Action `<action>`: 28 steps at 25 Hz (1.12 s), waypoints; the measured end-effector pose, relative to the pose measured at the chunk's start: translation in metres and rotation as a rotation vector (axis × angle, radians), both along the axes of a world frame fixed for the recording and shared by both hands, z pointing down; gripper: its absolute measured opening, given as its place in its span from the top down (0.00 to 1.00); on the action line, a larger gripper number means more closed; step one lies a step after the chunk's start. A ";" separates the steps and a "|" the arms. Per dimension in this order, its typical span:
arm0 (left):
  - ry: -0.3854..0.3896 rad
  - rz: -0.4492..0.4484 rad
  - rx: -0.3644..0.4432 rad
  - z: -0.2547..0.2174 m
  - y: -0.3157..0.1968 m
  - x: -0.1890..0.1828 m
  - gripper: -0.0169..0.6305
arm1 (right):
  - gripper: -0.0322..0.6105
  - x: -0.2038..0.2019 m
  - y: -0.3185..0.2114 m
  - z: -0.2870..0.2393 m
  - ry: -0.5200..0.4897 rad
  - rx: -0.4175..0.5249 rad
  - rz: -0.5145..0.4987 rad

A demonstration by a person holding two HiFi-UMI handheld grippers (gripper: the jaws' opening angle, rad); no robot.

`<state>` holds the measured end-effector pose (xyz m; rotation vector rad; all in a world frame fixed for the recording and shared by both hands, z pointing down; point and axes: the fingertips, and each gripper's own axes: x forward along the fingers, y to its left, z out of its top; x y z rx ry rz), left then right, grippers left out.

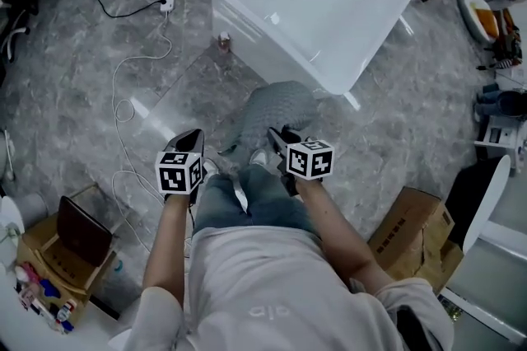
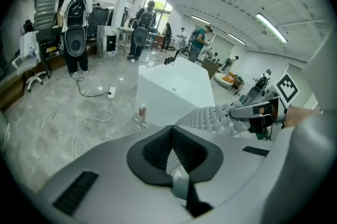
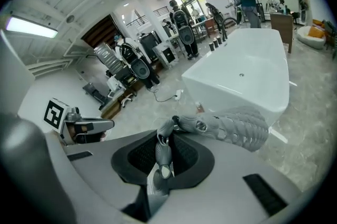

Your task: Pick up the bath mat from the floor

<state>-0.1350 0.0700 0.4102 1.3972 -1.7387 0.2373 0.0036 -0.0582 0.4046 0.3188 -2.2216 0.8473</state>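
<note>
two pinches carry the bath mat [image 1: 276, 106]: the left hand-held gripper [image 2: 171, 138] and the right hand-held gripper [image 3: 162, 150] each clamp its edge, and it hangs between them before the bathtub [image 1: 329, 3]. its weight may pull a thin edge out.

Grey knobbly bath mat [image 1: 278, 112], limp, aloft.

bath mat [image 1: 276, 114]: near edge behind jeans [image 1: 247, 205] | bathtub [image 1: 321, 3]: top cropped

White bathtub [image 1: 321, 3]; cardboard box [image 1: 412, 227]; white cable [image 1: 114, 90]
</note>
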 end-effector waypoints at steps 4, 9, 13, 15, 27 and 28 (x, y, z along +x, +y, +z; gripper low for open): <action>-0.047 0.030 0.041 -0.042 -0.006 -0.006 0.95 | 0.85 -0.017 0.001 -0.044 -0.064 0.031 -0.027; -0.106 0.047 0.078 -0.107 -0.011 -0.014 0.95 | 0.85 -0.027 -0.006 -0.113 -0.136 0.067 -0.048; -0.135 0.018 0.135 -0.155 -0.012 -0.028 0.95 | 0.85 -0.036 -0.008 -0.161 -0.190 0.100 -0.078; -0.140 0.010 0.164 -0.178 -0.012 -0.029 0.95 | 0.85 -0.039 -0.008 -0.181 -0.206 0.115 -0.088; -0.264 0.043 0.487 -0.321 -0.045 -0.037 0.95 | 0.85 -0.066 -0.026 -0.305 -0.393 0.255 -0.127; -0.281 0.042 0.518 -0.333 -0.048 -0.039 0.95 | 0.85 -0.068 -0.027 -0.315 -0.417 0.271 -0.130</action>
